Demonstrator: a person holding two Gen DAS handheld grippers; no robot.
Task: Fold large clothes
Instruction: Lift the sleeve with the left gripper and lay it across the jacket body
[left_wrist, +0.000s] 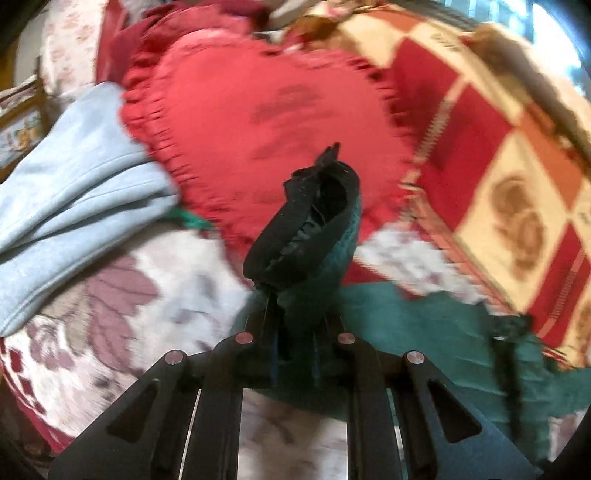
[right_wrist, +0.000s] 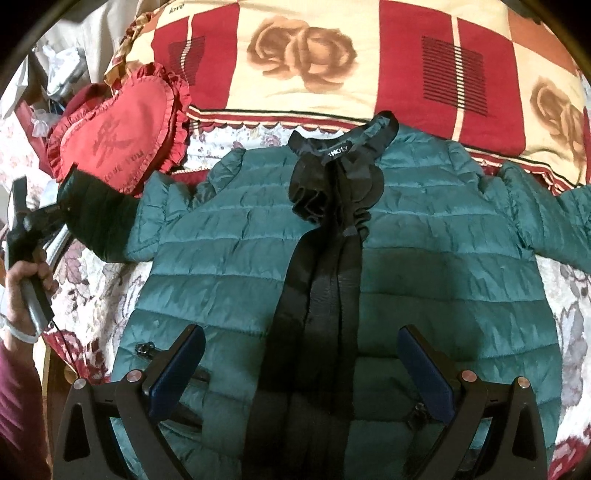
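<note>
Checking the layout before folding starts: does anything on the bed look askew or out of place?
Only one thing: the teal jacket lies flat and centred, but its black cuff is pinched in the left gripper and lifted over the red heart pillow.

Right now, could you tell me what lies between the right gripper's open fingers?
The black front band of the teal jacket runs between the right gripper's fingers, seen in the right wrist view.
</note>
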